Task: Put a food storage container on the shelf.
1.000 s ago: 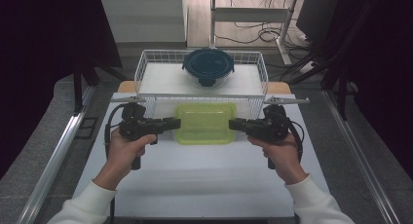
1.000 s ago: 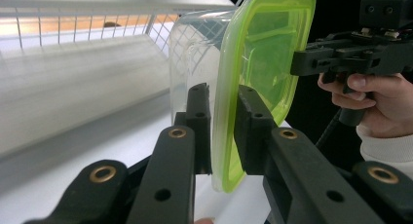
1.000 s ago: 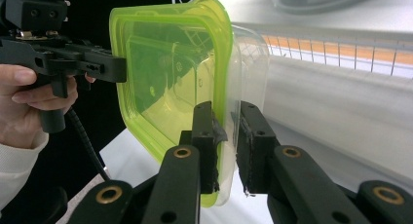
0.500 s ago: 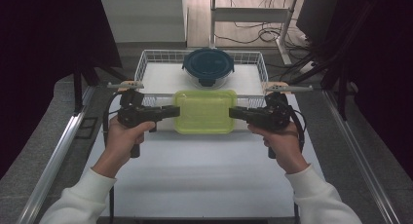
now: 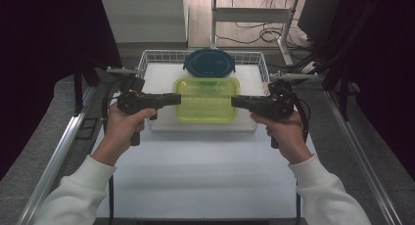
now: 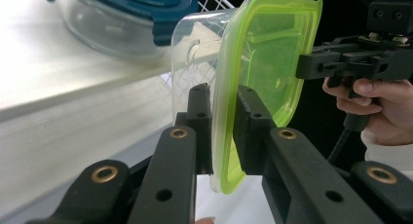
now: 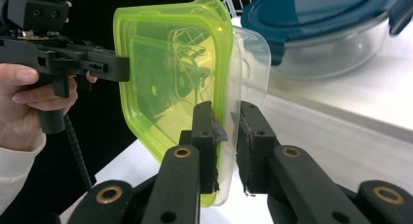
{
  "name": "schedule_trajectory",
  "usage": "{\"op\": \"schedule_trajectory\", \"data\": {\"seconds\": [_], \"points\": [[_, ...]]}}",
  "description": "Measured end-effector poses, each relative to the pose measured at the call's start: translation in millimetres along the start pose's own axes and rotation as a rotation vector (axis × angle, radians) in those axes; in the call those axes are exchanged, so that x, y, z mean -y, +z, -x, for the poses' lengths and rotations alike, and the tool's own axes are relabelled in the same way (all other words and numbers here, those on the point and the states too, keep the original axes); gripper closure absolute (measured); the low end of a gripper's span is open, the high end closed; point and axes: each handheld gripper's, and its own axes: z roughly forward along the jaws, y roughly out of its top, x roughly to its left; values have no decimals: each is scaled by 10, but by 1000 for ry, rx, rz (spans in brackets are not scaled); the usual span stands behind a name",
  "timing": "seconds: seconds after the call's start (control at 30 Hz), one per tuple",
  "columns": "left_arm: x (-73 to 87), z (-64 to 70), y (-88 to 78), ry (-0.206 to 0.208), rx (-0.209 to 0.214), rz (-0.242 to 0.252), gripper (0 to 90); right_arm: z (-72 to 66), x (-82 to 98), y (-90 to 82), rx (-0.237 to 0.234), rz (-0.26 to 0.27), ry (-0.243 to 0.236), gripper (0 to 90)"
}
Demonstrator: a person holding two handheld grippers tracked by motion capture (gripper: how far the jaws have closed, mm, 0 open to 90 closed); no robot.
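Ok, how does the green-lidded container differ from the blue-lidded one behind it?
The clear rectangular plastic container with the green lid is gripped at both ends by the left claw and right claw; the round glass bowl with the dark blue lid sits untouched in the white wire basket. Both are lidded.

**Plastic, glass and wire**

The container (image 5: pixel 206 100) was clear, glossy plastic under a translucent green plastic lid (image 6: pixel 265 63). The round dish (image 7: pixel 336 44) looked like smooth glass with a blue plastic lid. The basket (image 5: pixel 147 58) was white-coated wire; the table (image 5: pixel 205 181) matt white.
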Motion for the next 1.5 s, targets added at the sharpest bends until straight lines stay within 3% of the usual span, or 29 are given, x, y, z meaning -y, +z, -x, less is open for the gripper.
{"op": "schedule_trajectory", "data": {"seconds": [0.27,0.6,0.9,1.1,1.37,1.5], "points": [[-303,-59,-14,-2,5,10,794,56,-296,16,-19,19,11,780],[-739,-187,48,-10,2,4,798,173,-700,83,-7,18,23,781],[-1046,-309,170,-30,0,-15,798,371,-977,156,-9,20,60,783],[-1134,-463,296,-82,4,-34,799,516,-1069,237,-6,-1,100,784],[-1139,-659,450,-149,-11,-63,801,738,-1075,420,-8,-60,214,783],[-1141,-734,494,-181,-1,-60,800,815,-1074,484,1,-65,235,780]]}}
